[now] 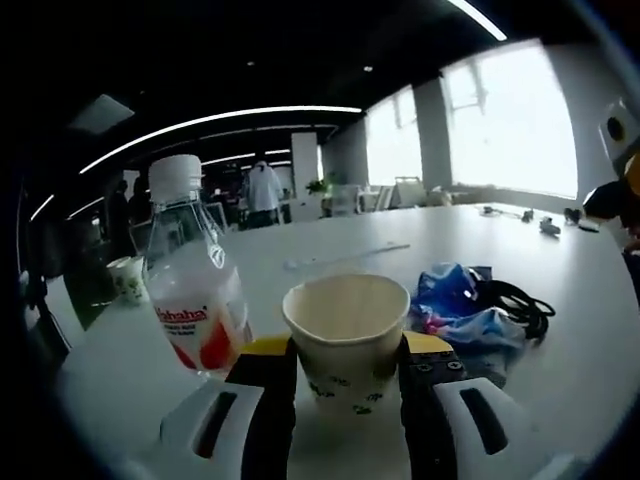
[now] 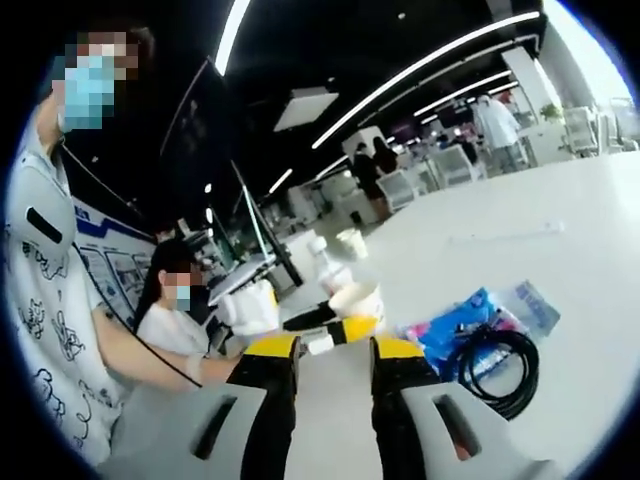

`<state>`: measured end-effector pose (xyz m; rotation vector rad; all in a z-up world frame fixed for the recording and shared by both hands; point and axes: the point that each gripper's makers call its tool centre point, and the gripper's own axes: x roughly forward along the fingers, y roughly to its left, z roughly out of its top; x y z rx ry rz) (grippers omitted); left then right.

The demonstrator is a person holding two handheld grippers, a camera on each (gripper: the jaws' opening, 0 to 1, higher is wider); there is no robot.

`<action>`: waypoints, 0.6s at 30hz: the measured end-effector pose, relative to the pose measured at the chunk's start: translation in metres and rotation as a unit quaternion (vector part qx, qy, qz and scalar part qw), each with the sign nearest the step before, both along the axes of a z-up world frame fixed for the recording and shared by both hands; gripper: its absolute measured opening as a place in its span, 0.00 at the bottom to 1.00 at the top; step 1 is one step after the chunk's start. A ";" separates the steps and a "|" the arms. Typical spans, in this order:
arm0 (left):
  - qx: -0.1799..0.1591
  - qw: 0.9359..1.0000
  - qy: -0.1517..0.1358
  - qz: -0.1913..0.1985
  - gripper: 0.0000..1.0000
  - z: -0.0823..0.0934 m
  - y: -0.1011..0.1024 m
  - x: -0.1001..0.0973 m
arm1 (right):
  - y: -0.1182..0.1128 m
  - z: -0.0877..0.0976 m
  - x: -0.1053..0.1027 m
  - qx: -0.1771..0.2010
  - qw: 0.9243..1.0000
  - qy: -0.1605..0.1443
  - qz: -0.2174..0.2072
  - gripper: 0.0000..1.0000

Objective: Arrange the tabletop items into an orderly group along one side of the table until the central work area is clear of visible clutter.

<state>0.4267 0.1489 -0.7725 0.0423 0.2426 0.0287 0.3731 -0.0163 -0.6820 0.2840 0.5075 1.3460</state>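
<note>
– Left claw [image 1: 348, 352] first: pinching a paper cup [image 1: 346, 312] from both sides, low over the white table [image 1: 330, 250].
– Holding tight?
– Looks tight. Rim squeezed a bit out of round.
– And on the far left?
– Little cup [image 1: 128, 278] near the table edge. Closer in, a water bottle [image 1: 190, 290] with a white cap, standing up, just beside the held cup.
– So 3 things close together on that side. Looks like the start of a neat row.
– Maybe. Held cup on the table or just above it? Can't tell.
– Then to the right?
– Blue bags [image 1: 460, 305] in a crumpled heap, touching a black cord [image 1: 518, 305] lying in loops. More small bits far off by the window, too small to name.
– Not tidy yet, then.
– No. Probably about half done. Left to do: put the cup down by the bottle, then bring the bags and cord over.
– And the right claw [image 2: 335, 365]?
– Jaws apart, nothing between them. Pointing over the table, with the blue bags and black cord just to its right. Ahead of it, a gloved hand [image 2: 250, 305] on the other claw.
– Most likely a good one for grabbing the cord.
</note>
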 end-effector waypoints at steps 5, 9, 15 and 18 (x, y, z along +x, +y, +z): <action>-0.003 1.000 -0.001 0.002 0.37 -0.001 0.000 0.002 | -0.002 -0.005 0.001 -0.008 1.000 0.001 -0.002 0.27; 0.000 1.000 -0.002 0.006 0.37 -0.003 0.002 0.004 | -0.004 -0.007 0.002 -0.011 1.000 0.002 -0.005 0.28; 0.008 1.000 -0.007 0.019 0.37 -0.002 0.007 0.005 | -0.008 -0.012 0.000 -0.017 1.000 0.005 -0.008 0.27; 0.008 1.000 -0.008 0.020 0.37 -0.003 0.008 0.007 | -0.010 -0.015 -0.001 -0.020 1.000 0.009 -0.010 0.27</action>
